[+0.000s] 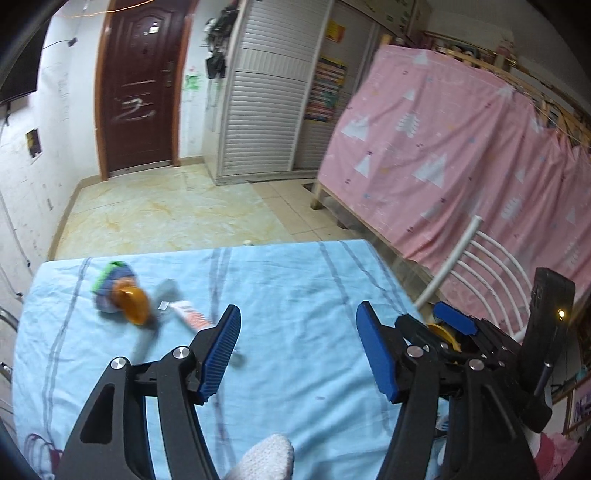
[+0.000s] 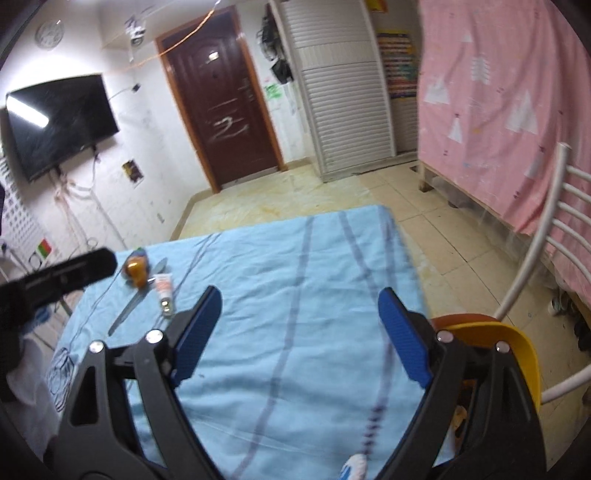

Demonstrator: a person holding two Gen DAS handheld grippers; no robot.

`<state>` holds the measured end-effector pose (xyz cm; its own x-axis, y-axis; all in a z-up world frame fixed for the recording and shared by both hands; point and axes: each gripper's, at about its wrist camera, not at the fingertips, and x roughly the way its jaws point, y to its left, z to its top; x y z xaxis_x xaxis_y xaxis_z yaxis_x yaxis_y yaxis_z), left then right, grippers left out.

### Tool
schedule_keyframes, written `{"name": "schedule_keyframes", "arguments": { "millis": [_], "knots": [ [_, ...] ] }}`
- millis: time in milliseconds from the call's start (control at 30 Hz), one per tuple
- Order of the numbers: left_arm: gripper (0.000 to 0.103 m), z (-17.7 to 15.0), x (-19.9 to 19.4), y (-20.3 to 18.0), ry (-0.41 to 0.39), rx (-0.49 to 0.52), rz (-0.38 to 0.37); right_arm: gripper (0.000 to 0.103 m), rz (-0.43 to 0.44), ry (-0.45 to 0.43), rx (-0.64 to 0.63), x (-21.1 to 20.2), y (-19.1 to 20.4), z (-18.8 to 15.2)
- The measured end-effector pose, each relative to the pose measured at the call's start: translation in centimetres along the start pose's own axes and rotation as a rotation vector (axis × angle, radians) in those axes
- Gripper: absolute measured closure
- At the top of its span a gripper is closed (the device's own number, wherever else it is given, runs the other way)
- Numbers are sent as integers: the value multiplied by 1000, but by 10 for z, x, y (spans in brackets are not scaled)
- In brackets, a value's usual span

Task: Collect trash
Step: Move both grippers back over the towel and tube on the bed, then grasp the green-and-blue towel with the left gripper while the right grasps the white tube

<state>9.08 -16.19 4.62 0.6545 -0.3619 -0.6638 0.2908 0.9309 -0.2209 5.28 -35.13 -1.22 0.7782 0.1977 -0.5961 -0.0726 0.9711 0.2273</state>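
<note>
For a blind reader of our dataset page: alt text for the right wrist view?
An open right gripper hovers over a blue-clothed table; a tube, an orange bottle and a knife lie at its far left.

Left tool [image 1: 297, 354] gaping above blue cloth [image 1: 295, 280], blurred orange bottle [image 1: 133, 304]

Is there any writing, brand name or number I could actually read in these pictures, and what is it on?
None can be read for certain.
White scrawl on the brown door: looks like "2" or a squiggle, not clear.
Tube on the blue cloth: print too small and blurred.
Colourful poster beside the white cabinet: rows of print, too small.
Yellow sign above it: blurred.
Wall clock: numerals unreadable.
</note>
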Motion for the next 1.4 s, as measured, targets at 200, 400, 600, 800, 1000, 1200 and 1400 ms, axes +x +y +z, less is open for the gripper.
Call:
{"name": "schedule_keyframes", "arguments": {
  "millis": [200, 400, 600, 800, 1000, 1200, 1400],
  "knots": [
    [46, 8, -5, 44, -11, -34, 58, 20, 28, 40, -72, 21, 38, 3],
    [45, 14, -5, 87, -12, -72, 114, 20, 62, 78, -140, 42, 72, 4],
    [45, 23, 3, 128, -1, -123, 164, 20, 92, 125, -209, 64, 106, 0],
    [45, 32, 22, 160, 33, -154, 205, 20, 105, 156, -249, 80, 125, -1],
    [45, 38, 55, 177, 92, -181, 222, 20, 116, 185, -294, 95, 138, -2],
    [45, 37, 85, 190, 152, -210, 240, 20, 111, 208, -347, 108, 149, -5],
    [45, 34, 103, 202, 193, -229, 255, 20, 115, 234, -348, 120, 151, -5]
  ]
}}
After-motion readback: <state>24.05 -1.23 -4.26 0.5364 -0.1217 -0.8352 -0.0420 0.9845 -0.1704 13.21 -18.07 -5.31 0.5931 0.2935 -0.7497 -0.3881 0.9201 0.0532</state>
